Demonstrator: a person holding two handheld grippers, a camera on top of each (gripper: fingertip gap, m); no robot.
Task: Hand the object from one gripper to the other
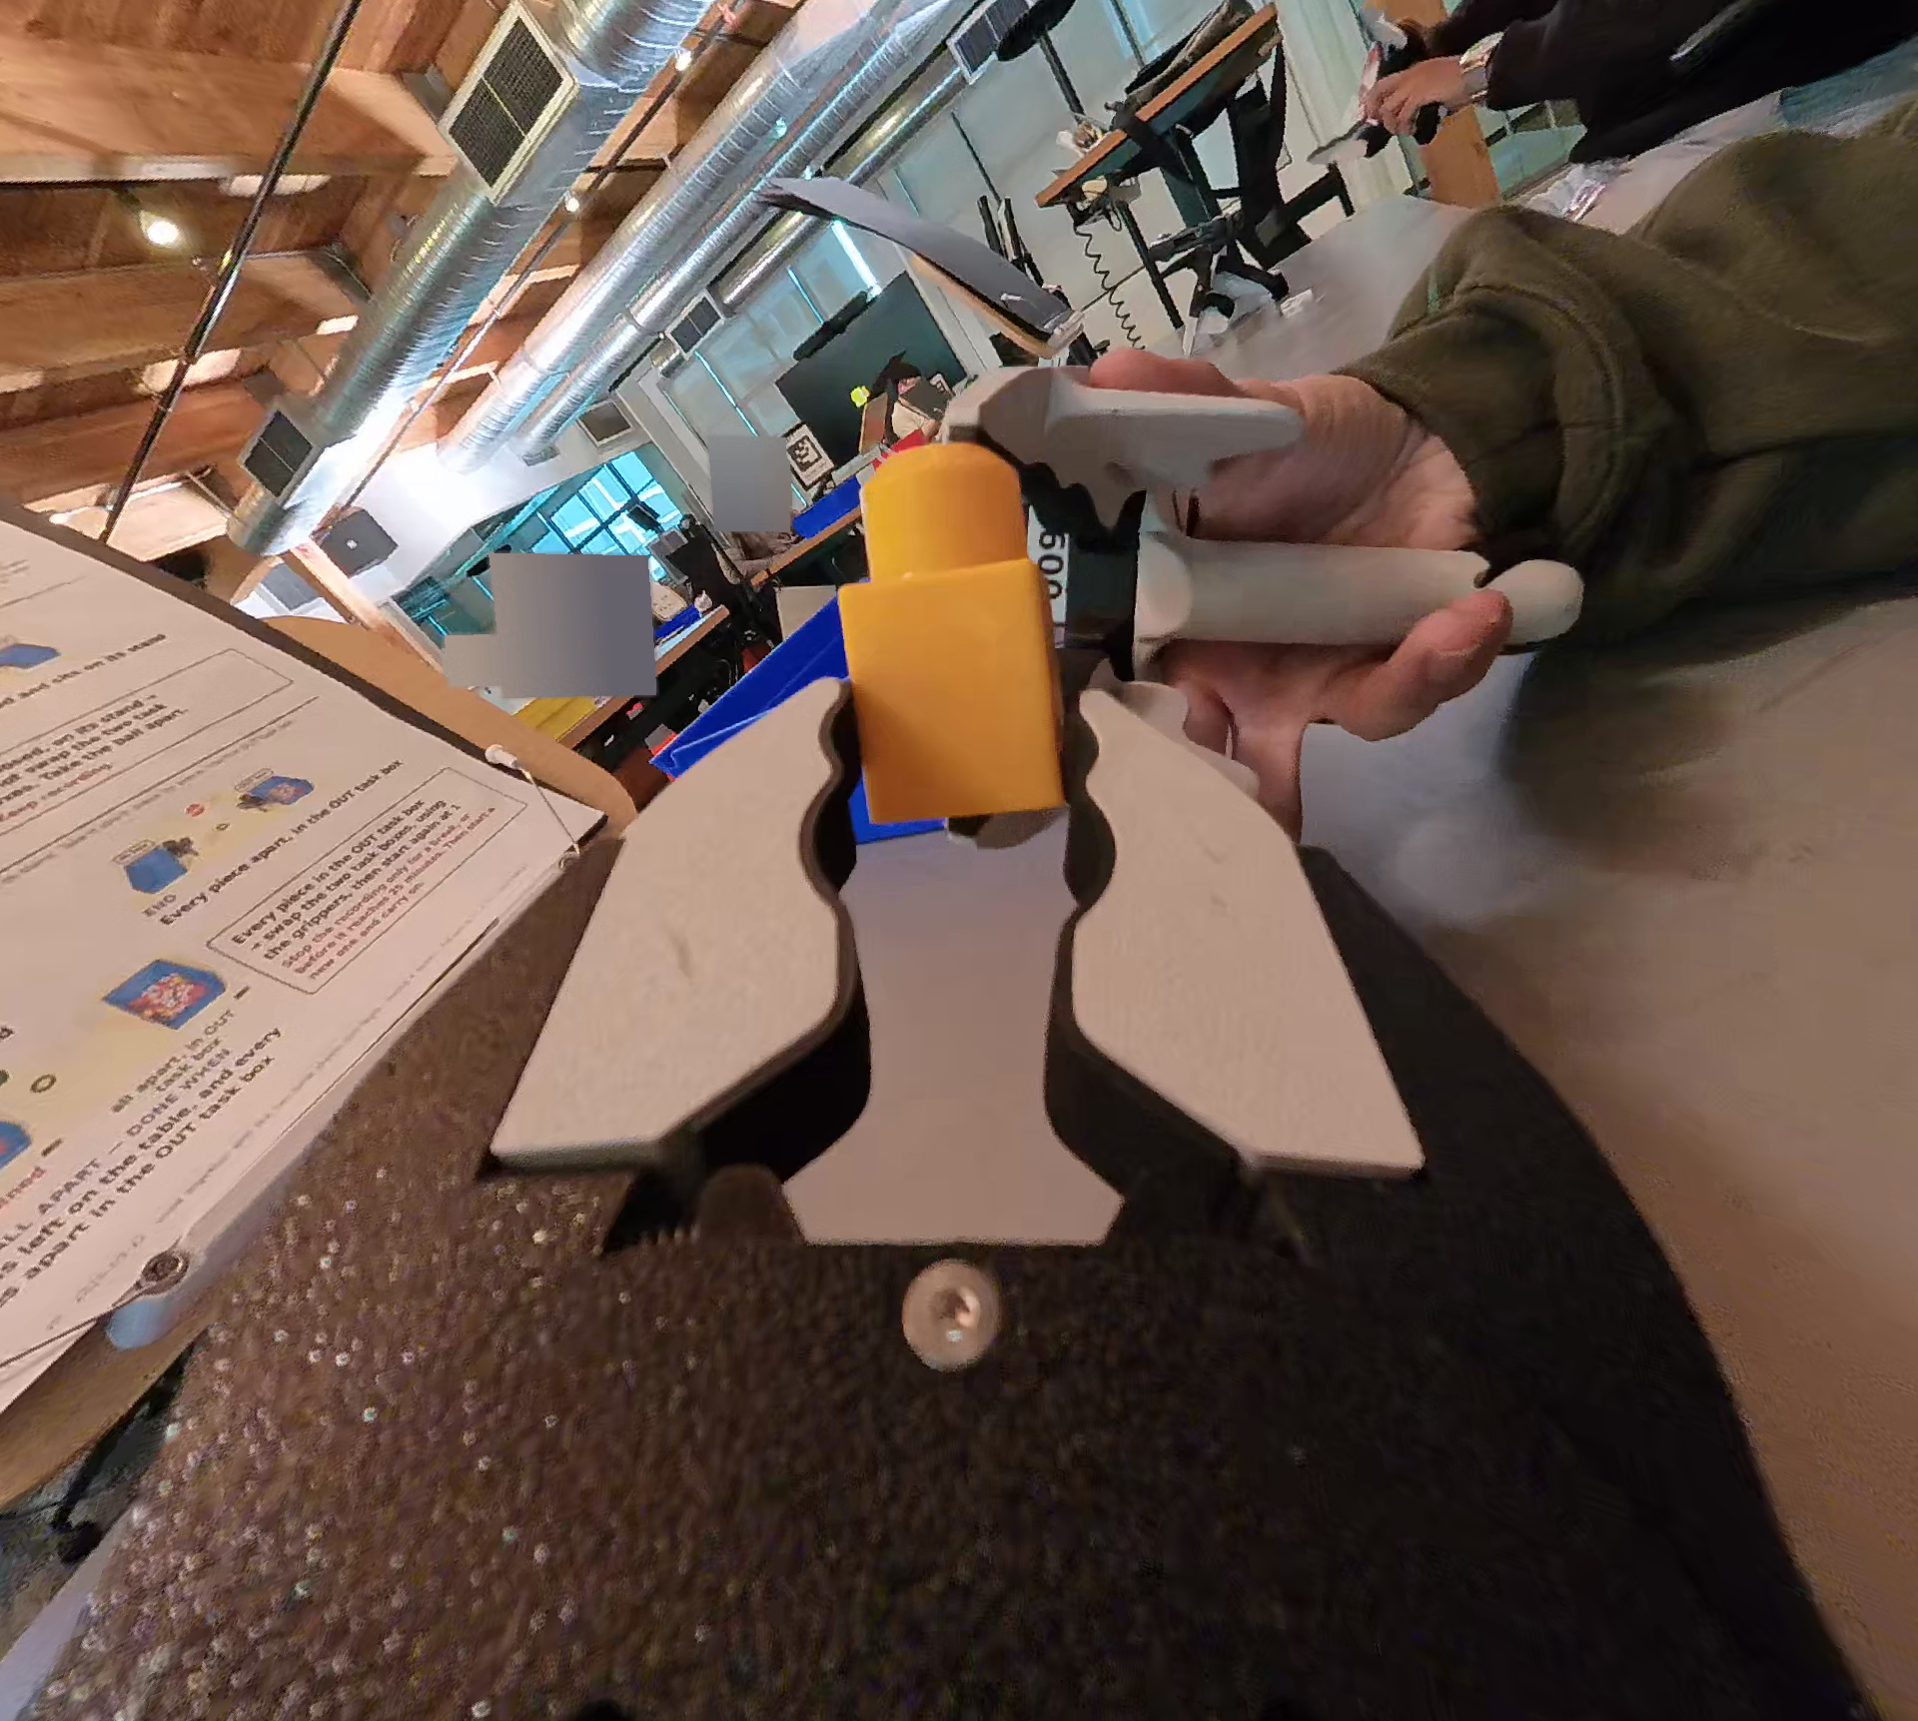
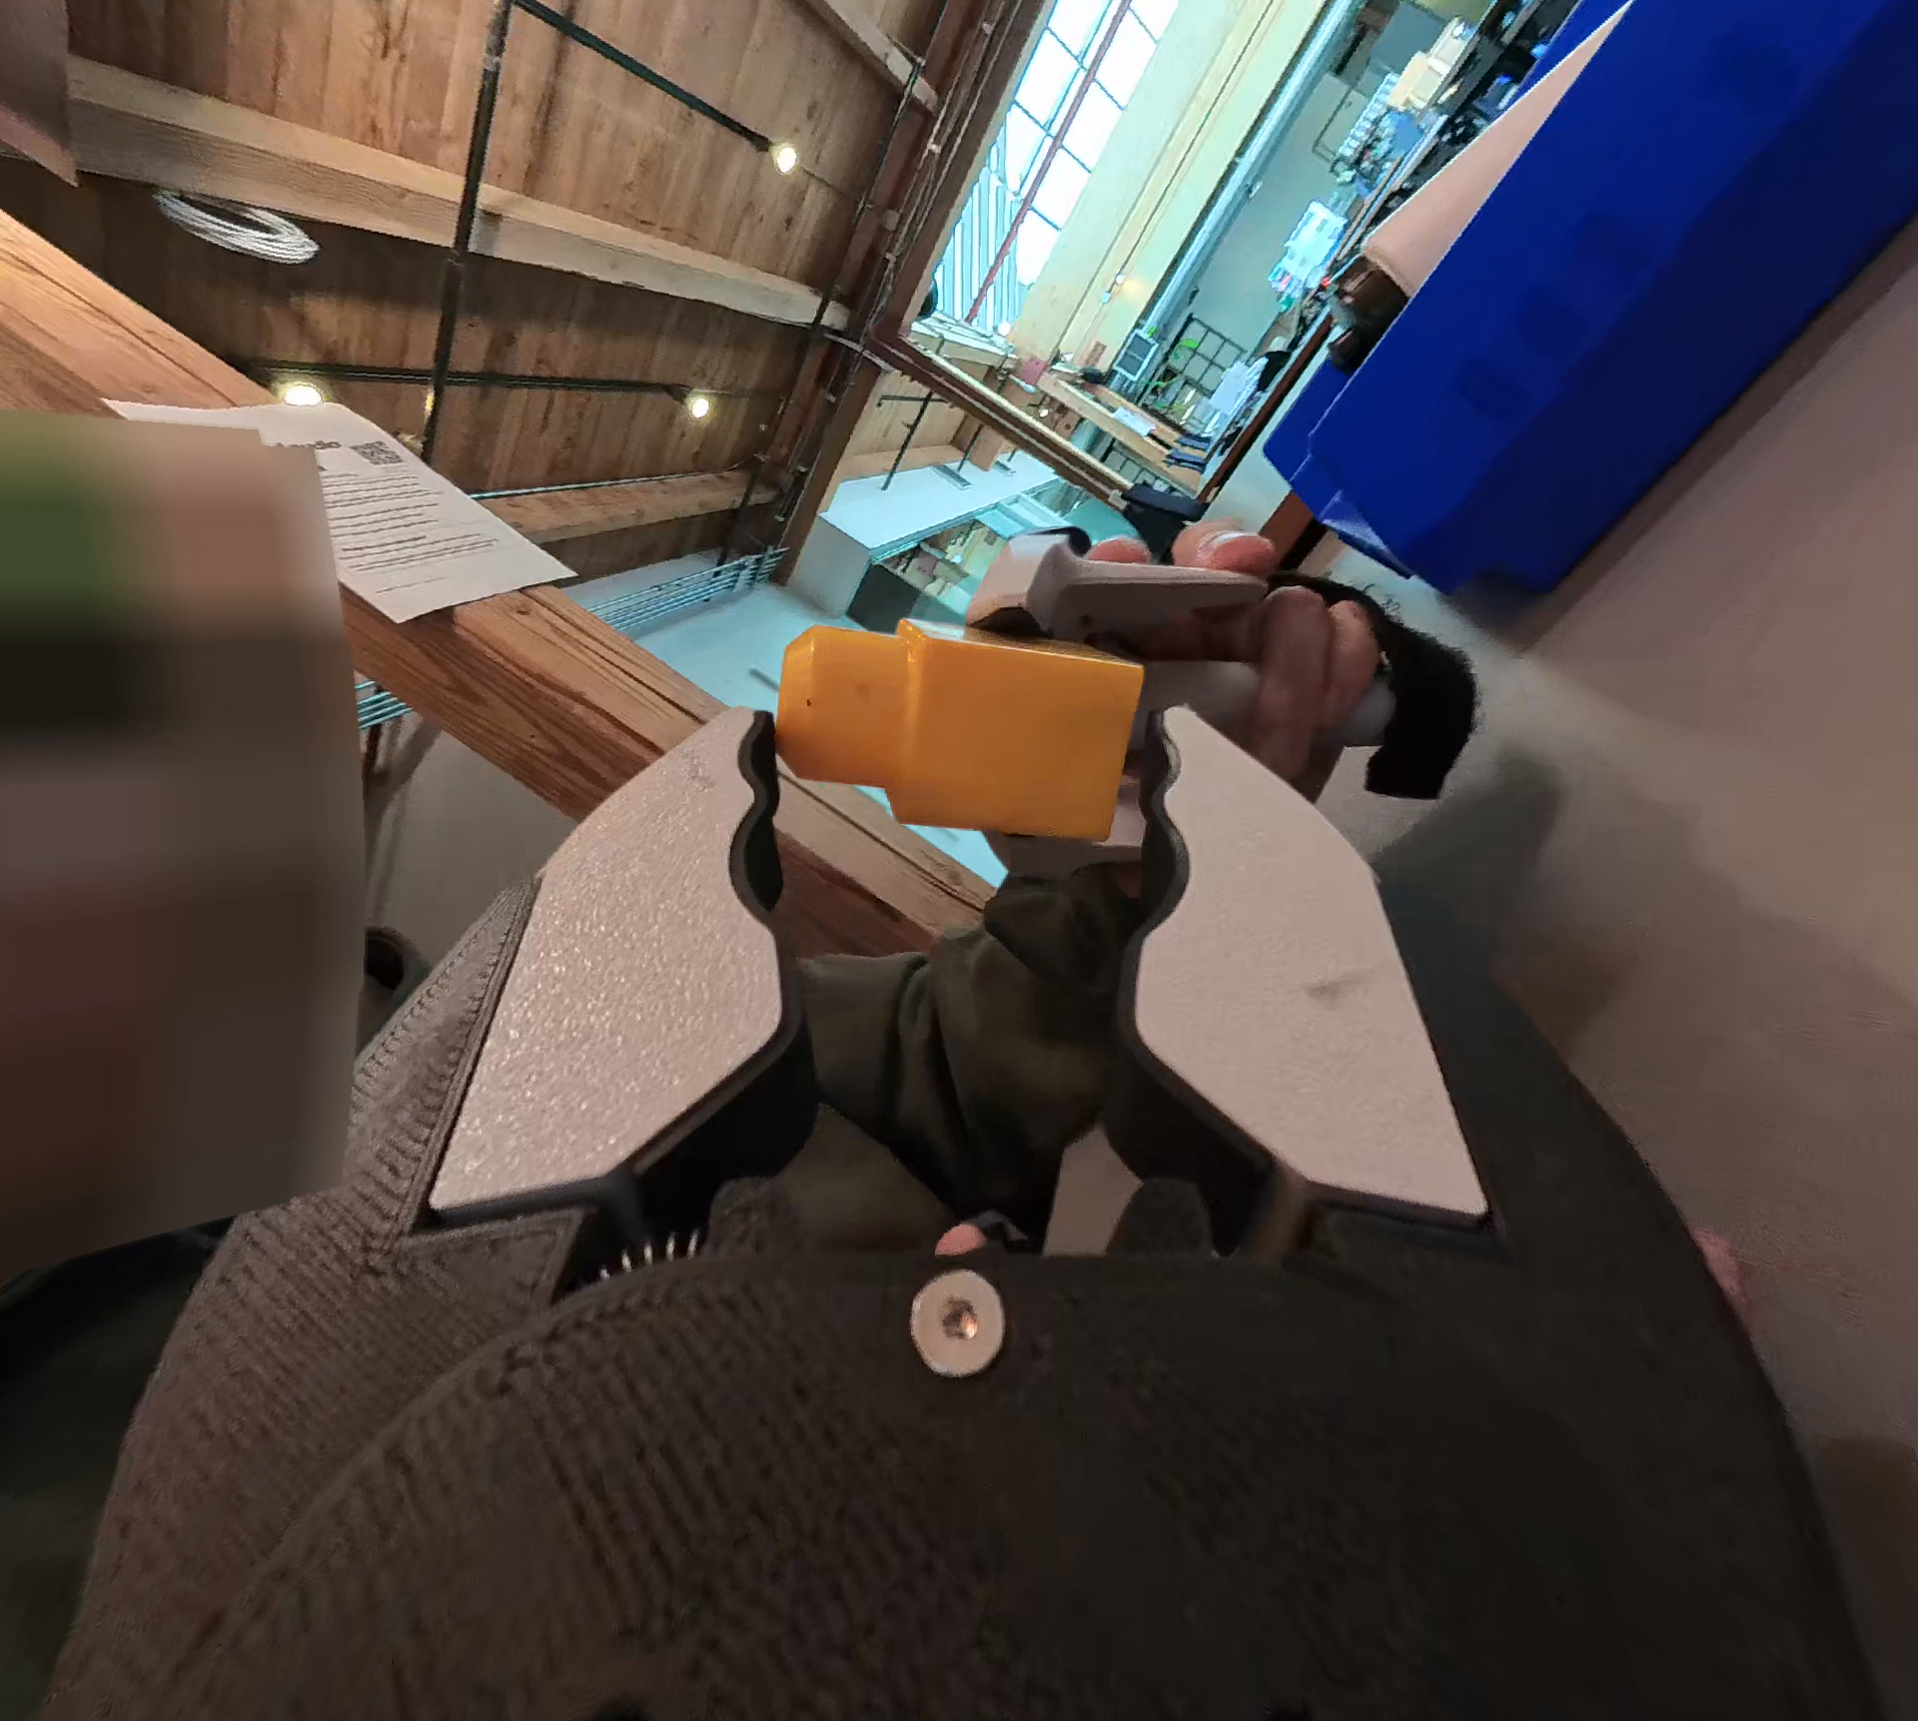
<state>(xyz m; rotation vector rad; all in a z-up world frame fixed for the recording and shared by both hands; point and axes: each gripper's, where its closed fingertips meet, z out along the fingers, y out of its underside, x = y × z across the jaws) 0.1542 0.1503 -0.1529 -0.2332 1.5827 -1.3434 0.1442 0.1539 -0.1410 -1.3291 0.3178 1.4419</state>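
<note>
A yellow block [image 1: 950,685] with a round stud on one end is held in the air between both grippers. My left gripper [image 1: 960,727] is shut on the block's square body, one fingertip on each side. In the left wrist view the right gripper's fingers [image 1: 1142,426] reach in from the right, one on the stud's top and one under the base. In the right wrist view the block [image 2: 996,727] lies sideways with its stud to the left. My right gripper [image 2: 955,748] spans its length, with the tips touching both ends. The left gripper's fingers [image 2: 1121,597] show behind it.
A blue bin [image 2: 1609,270] stands at the right and also shows behind the block [image 1: 747,727]. A printed instruction sheet on a board [image 1: 208,893] stands at the left. The grey table [image 1: 1661,997] lies below. A person in dark clothes [image 1: 1661,11] stands at the far right. The grippers are tip to tip, or close to it.
</note>
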